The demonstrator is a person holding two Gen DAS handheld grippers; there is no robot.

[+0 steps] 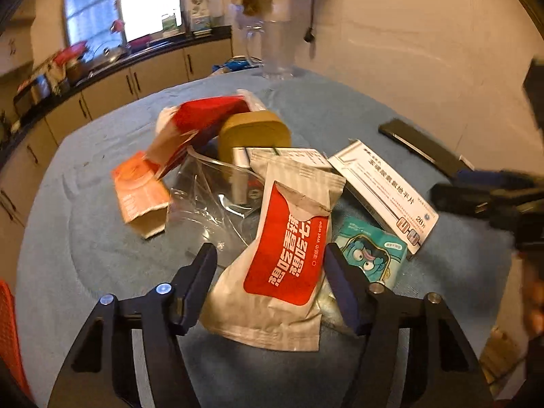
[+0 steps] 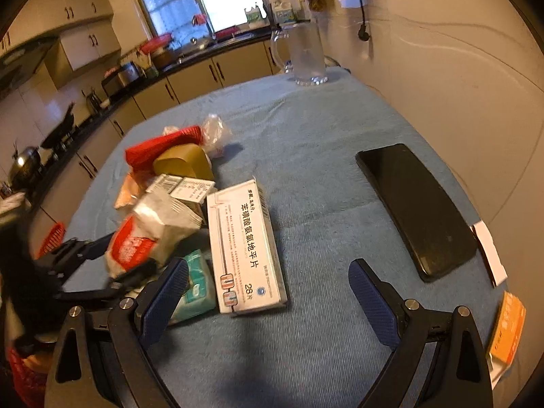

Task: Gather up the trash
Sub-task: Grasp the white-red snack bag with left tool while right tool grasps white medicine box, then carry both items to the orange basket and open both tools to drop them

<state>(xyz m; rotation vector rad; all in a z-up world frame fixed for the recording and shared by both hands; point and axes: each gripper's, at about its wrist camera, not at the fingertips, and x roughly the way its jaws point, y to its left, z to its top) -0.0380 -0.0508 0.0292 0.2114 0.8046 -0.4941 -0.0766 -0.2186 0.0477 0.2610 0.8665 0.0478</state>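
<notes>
Our left gripper brackets the red-and-white paper wet-wipe packet atop the litter pile, pads not yet pressing; our right gripper hovers spread above the white medicine box.

A pale grey striped wet-wipe pouch carries a bright red label with white lettering. Beside it lies a teal sachet printed with a blue cartoon face. A white medicine box bears black characters and small red-and-blue marks. An orange-and-cream carton, a red packet and a mustard-tan lid sit on the blue ribbed tablecloth. A glossy black phone lies apart.
</notes>
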